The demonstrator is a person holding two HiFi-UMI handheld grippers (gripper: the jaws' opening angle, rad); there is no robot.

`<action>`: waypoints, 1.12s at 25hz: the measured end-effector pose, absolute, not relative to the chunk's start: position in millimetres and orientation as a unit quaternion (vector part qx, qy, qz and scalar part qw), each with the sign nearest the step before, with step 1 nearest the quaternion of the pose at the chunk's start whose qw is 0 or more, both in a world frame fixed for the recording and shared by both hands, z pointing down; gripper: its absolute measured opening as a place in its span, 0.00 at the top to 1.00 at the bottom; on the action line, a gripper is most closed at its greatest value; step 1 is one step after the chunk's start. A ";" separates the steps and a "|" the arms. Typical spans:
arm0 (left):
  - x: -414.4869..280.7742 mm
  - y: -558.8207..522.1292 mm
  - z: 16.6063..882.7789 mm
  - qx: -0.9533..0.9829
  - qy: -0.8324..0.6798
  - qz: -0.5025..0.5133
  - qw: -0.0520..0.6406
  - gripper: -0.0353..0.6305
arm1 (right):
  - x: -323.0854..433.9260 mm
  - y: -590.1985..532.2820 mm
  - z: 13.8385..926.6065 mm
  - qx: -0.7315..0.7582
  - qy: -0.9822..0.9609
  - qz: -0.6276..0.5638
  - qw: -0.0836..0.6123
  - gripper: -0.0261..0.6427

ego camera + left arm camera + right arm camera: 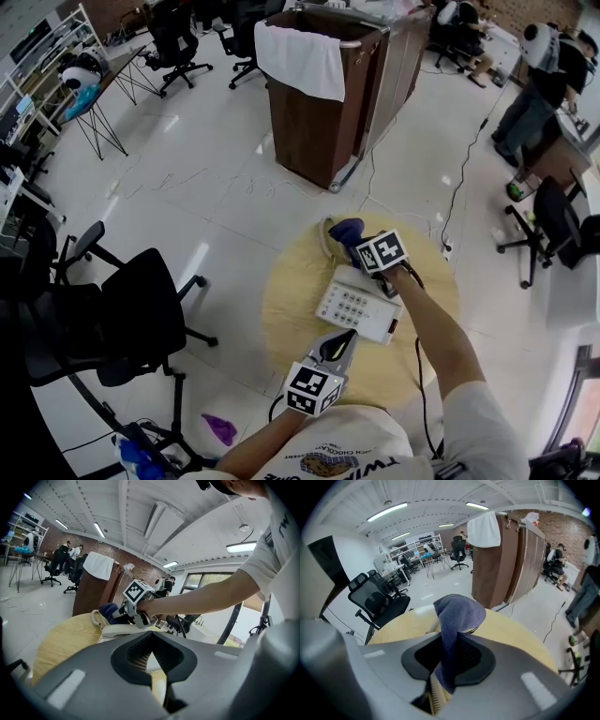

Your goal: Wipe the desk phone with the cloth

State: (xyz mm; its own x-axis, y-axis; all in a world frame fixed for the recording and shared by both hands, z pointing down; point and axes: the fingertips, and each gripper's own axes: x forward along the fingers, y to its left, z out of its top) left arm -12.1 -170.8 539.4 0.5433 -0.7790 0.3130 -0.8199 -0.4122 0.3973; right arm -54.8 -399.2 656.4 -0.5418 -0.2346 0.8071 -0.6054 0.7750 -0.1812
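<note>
A white desk phone [356, 306] lies in the middle of the round wooden table [291, 291]. My right gripper [362, 243] hovers over the phone's far end, shut on a dark blue cloth [345, 229] that bunches out past its tips. In the right gripper view the cloth [457, 613] hangs between the jaws of that gripper [445, 663]. My left gripper [339, 343] is at the phone's near edge, jaws together with nothing in them. From the left gripper view [151, 663] the handset [117, 629], the cloth [108, 610] and the right gripper's marker cube [138, 591] show ahead.
A black office chair [141, 309] stands left of the table. A brown cabinet [319, 112] draped with a white towel [300, 58] is beyond it. Cables run over the floor at the right [459, 187]. A purple scrap [220, 428] lies on the floor. A person [539, 89] stands far right.
</note>
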 end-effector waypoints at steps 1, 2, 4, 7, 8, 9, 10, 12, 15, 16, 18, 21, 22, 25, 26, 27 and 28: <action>-13.6 -170.5 539.1 0.838 -0.478 0.039 0.259 0.96 | -58.1 -398.7 656.3 0.245 -0.850 0.224 0.409 0.86; -15.1 -170.3 538.7 0.838 -0.480 0.039 0.258 0.96 | -60.8 -398.2 656.2 0.243 -0.851 0.223 0.408 0.86; -17.6 -170.2 538.2 0.836 -0.483 0.038 0.258 0.96 | -63.8 -397.5 655.9 0.241 -0.852 0.221 0.408 0.86; -20.1 -169.0 539.3 0.834 -0.486 0.037 0.258 0.96 | -61.3 -399.0 654.1 0.248 -0.854 0.210 0.407 0.86; -20.3 -168.3 540.1 0.834 -0.486 0.036 0.259 0.96 | -58.8 -400.7 651.8 0.255 -0.855 0.202 0.403 0.86; -20.2 -167.7 540.7 0.834 -0.485 0.036 0.259 0.96 | -55.4 -402.7 648.1 0.263 -0.857 0.194 0.398 0.86; -19.7 -167.2 541.1 0.835 -0.484 0.035 0.259 0.96 | -51.2 -404.3 643.4 0.272 -0.859 0.188 0.390 0.86; -17.8 -167.0 540.7 0.838 -0.480 0.035 0.257 0.96 | -42.0 -406.2 632.9 0.288 -0.863 0.178 0.375 0.86; -13.4 -168.1 538.2 0.845 -0.470 0.033 0.253 0.96 | -27.6 -406.4 614.5 0.309 -0.869 0.166 0.350 0.86; -11.2 -168.2 537.4 0.848 -0.466 0.032 0.252 0.96 | -21.5 -405.0 607.3 0.319 -0.869 0.163 0.341 0.86; -6.3 -167.3 535.3 0.854 -0.456 0.032 0.248 0.96 | -10.4 -399.2 591.6 0.339 -0.871 0.157 0.320 0.86; 2.0 -164.7 529.3 0.865 -0.439 0.032 0.240 0.96 | 2.4 -382.6 564.8 0.358 -0.877 0.143 0.288 0.86; 4.2 -164.1 527.2 0.869 -0.434 0.033 0.235 0.96 | 6.5 -375.8 554.8 0.365 -0.879 0.136 0.276 0.86; 5.9 -163.1 521.9 0.878 -0.422 0.032 0.223 0.96 | 18.8 -349.9 522.4 0.387 -0.884 0.110 0.239 0.86; 4.7 -162.9 521.0 0.879 -0.421 0.030 0.221 0.96 | 23.2 -338.6 511.7 0.394 -0.885 0.104 0.225 0.86; 3.0 -162.9 520.2 0.880 -0.420 0.028 0.222 0.96 | 28.1 -326.5 501.6 0.402 -0.886 0.098 0.210 0.86; 1.0 -163.2 519.0 0.880 -0.420 0.025 0.222 0.96 | 33.4 -313.6 492.0 0.410 -0.886 0.093 0.196 0.86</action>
State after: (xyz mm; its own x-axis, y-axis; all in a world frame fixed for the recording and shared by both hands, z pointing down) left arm 1.0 -163.2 519.0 0.6458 -0.7278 0.2308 -0.7503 -0.5489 0.3685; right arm 33.4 -313.6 492.0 -0.5870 -0.6900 0.4236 -0.7630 0.6463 -0.0045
